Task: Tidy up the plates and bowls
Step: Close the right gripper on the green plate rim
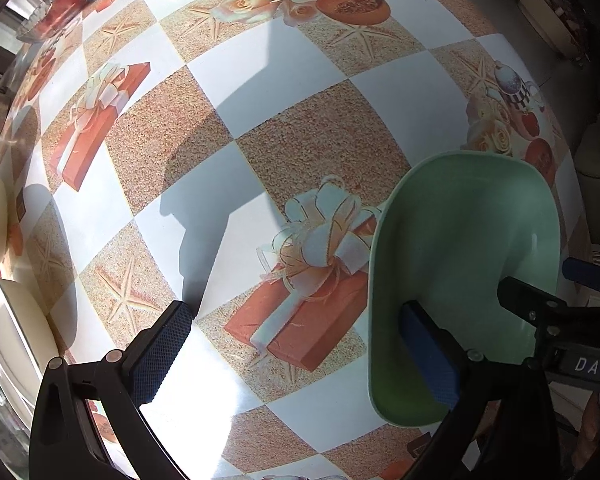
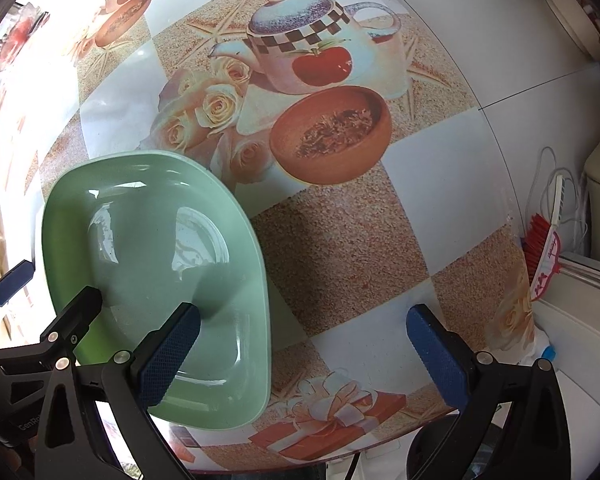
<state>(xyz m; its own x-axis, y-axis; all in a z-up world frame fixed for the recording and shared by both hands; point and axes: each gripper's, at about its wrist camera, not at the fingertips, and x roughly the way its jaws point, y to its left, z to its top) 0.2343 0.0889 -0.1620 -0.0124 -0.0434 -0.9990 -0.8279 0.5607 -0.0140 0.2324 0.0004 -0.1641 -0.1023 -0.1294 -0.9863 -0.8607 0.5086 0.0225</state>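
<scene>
A pale green square bowl (image 1: 468,264) sits on the patterned table (image 1: 284,80) at the right of the left wrist view and at the left of the right wrist view (image 2: 156,240). My left gripper (image 1: 300,356) is open, with its right finger (image 1: 430,360) over the bowl's inside and its left finger over the table. My right gripper (image 2: 304,356) is open and empty, with its left finger (image 2: 168,356) over the bowl's near side. Cream plates (image 1: 8,320) are stacked at the left edge of the left wrist view.
A glass dish (image 1: 56,4) stands at the far left of the table. The table's edge (image 2: 512,216) runs down the right, with a red brush (image 2: 540,252), cords and a white surface beyond it. A round cream object (image 1: 548,20) lies off the table at the far right.
</scene>
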